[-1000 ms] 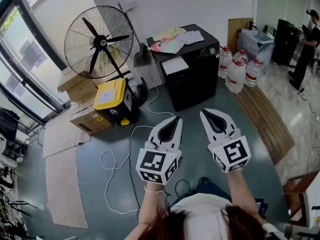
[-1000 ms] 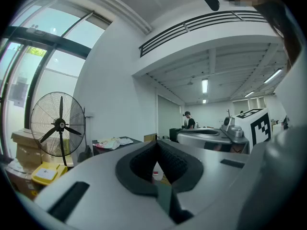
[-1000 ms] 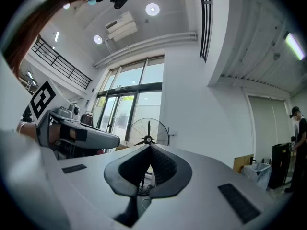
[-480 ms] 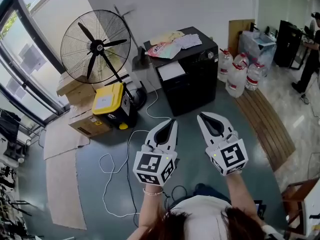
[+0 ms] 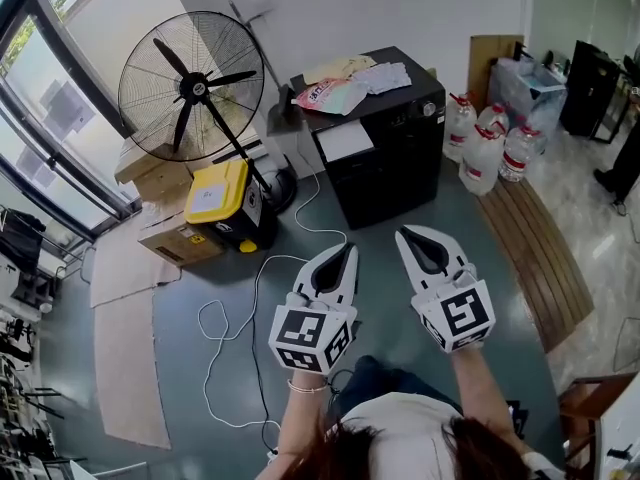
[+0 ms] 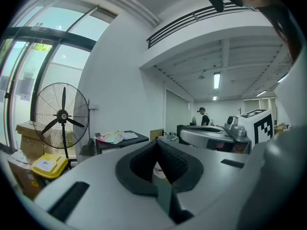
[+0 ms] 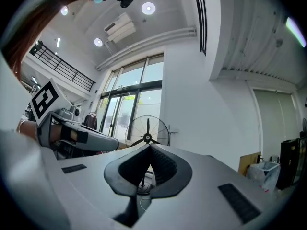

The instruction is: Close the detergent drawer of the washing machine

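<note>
No legible text anywhere; perhaps a label on the yellow box [image 5: 232,182], too small

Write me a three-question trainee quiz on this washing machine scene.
1. True or false: the left gripper and the right gripper both have their jaws shut on nothing.
2. What sits on the floor by the foot of the fan? A) a yellow-lidded box B) a red bucket C) a blue chair
3. Fill in: the detergent drawer of the washing machine is ____ (open or closed).

Key: 1 true; 2 A; 3 open.
</note>
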`<state>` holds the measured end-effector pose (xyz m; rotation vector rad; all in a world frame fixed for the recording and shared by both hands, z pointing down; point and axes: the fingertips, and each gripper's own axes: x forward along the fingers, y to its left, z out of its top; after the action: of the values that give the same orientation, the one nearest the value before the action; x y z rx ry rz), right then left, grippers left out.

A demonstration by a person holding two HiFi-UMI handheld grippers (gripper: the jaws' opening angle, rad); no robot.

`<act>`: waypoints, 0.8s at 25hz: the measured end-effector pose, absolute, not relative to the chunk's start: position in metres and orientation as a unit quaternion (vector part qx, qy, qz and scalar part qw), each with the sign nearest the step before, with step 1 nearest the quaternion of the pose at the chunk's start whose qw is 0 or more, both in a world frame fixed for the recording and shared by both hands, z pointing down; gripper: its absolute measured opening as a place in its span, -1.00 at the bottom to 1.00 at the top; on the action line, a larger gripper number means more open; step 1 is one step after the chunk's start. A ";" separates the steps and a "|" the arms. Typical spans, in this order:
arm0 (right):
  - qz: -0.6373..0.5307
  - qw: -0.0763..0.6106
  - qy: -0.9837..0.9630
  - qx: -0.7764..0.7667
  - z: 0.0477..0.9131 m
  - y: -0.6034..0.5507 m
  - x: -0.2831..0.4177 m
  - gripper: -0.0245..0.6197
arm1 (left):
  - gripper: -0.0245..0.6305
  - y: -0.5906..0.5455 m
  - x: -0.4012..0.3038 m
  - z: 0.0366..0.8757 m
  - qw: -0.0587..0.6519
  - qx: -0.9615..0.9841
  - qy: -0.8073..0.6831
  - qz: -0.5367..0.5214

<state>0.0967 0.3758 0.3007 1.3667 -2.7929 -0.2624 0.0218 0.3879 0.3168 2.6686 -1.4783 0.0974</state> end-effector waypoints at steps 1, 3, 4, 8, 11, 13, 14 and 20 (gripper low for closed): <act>-0.082 0.009 -0.895 0.438 0.301 0.371 0.097 -0.84 | -0.87 0.384 0.022 0.317 0.045 0.873 -0.485 0.033; -0.080 0.006 -0.895 0.438 0.302 0.362 0.098 -0.84 | -0.87 0.375 0.023 0.317 0.045 0.873 -0.485 0.036; -0.078 0.005 -0.895 0.439 0.302 0.357 0.099 -0.84 | -0.87 0.371 0.024 0.318 0.044 0.873 -0.485 0.038; -0.072 0.002 -0.893 0.444 0.307 0.338 0.099 -0.84 | -0.87 0.353 0.023 0.321 0.038 0.874 -0.483 0.042; -0.068 -0.007 -0.891 0.449 0.309 0.322 0.096 -0.84 | -0.87 0.336 0.019 0.323 0.037 0.877 -0.477 0.042; -0.064 -0.010 -0.889 0.453 0.309 0.310 0.094 -0.84 | -0.87 0.322 0.016 0.324 0.037 0.880 -0.472 0.041; -0.064 -0.010 -0.888 0.455 0.309 0.303 0.093 -0.84 | -0.87 0.315 0.015 0.323 0.037 0.881 -0.470 0.041; -0.065 -0.008 -0.882 0.467 0.307 0.259 0.078 -0.84 | -0.87 0.270 0.000 0.324 0.039 0.888 -0.457 0.040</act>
<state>0.0785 0.2594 0.3072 1.4762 -2.7840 -0.2060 -0.0001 0.2697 0.3239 2.7217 -1.4006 0.1230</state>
